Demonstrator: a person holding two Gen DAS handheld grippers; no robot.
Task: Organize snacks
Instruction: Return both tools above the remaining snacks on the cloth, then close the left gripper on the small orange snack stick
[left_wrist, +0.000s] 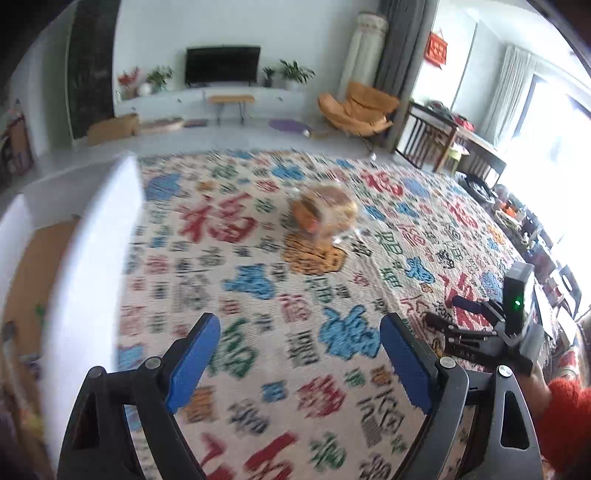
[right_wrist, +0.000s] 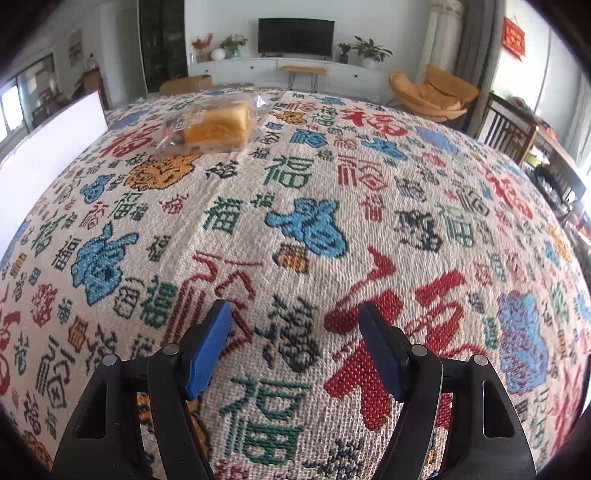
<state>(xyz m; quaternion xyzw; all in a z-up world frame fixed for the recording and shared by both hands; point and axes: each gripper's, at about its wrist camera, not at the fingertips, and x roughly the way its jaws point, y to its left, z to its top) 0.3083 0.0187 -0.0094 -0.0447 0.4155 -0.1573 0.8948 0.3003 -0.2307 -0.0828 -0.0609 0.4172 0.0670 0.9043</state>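
Bagged bread lies flat, long axis left-right across the patterned cloth; both tools spread apart, empty

Clear-wrapped bread loaf flat on patterned cloth

White box wall left of bread

Your left gripper has black angular arms with triangular cut-outs, round silver pivot screws and blue ridged pads. Your right gripper is built the same; seen from the left wrist, it carries a dark grey box with a green light, and your sleeve is red
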